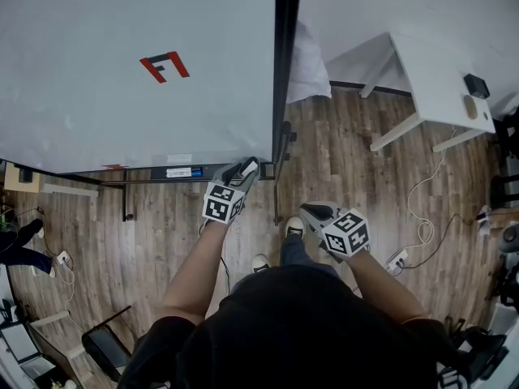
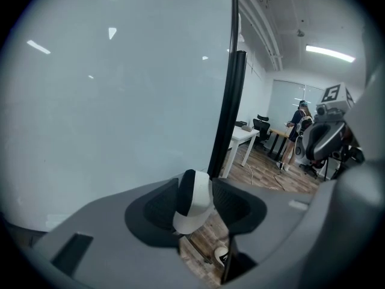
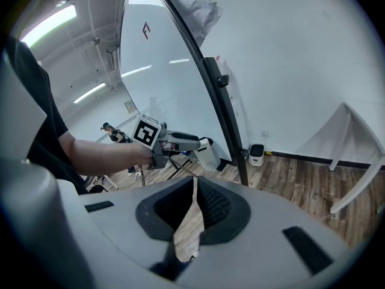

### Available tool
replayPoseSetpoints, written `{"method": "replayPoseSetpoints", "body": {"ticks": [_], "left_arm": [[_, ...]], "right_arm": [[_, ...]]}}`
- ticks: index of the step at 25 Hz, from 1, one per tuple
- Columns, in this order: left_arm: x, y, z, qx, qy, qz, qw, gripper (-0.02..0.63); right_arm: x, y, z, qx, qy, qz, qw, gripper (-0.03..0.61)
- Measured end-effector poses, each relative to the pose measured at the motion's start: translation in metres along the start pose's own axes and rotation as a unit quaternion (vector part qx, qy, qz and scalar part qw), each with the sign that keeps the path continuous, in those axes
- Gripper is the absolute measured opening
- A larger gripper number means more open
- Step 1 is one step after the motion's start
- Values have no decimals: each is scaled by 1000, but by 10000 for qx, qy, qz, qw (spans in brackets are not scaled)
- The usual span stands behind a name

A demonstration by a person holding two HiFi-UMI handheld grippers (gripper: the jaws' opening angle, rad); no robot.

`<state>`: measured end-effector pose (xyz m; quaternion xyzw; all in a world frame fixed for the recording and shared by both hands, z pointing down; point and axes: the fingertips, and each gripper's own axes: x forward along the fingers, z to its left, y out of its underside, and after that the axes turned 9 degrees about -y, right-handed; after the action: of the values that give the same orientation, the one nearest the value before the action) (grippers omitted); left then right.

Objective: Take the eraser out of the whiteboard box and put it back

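Wood-plank floor all round and a big glossy whiteboard on a stand, that's the setting. The small white eraser with a black felt face is up in the air between the fingers of the left gripper. It's a bit tilted and spans the gap from pad to pad. Those fingers stand wide, but both seem to touch it, so I'd call it a light pinch, not a solid one. Past the eraser you see bare floor, so it isn't sitting in anything yet. From the head view, the gripper tip is at the right-hand end of the dark narrow box along the board's bottom edge. That's just beside the black upright post. Whether the eraser is over the box or just off its end, can't tell.

My guess is the put-back half is what's up. Tips:
- Shift it along the box, away from the post.
- Line its long side up with the box.
- Lower it until it rests on the bottom, and only then let go.

Release it from here and it likely lands on the floor. The right gripper has its fingers closed on nothing, well apart from the box, so it's fine where it is.
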<state>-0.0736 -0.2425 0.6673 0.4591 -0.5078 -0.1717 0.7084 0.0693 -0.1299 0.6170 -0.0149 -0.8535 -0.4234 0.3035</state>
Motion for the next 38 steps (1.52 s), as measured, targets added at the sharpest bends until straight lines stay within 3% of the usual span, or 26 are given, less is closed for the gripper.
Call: {"method": "replayPoseSetpoints", "body": {"ticks": [18, 38], "left_arm": [[-69, 0, 8, -133, -215, -283, 9993, 173], [-141, 40, -2, -305, -259, -281, 9988, 158]], "right_arm": [[-14, -16, 31, -343, 36, -141, 9993, 15], [-33, -23, 57, -603, 167, -295, 9976, 12]]}}
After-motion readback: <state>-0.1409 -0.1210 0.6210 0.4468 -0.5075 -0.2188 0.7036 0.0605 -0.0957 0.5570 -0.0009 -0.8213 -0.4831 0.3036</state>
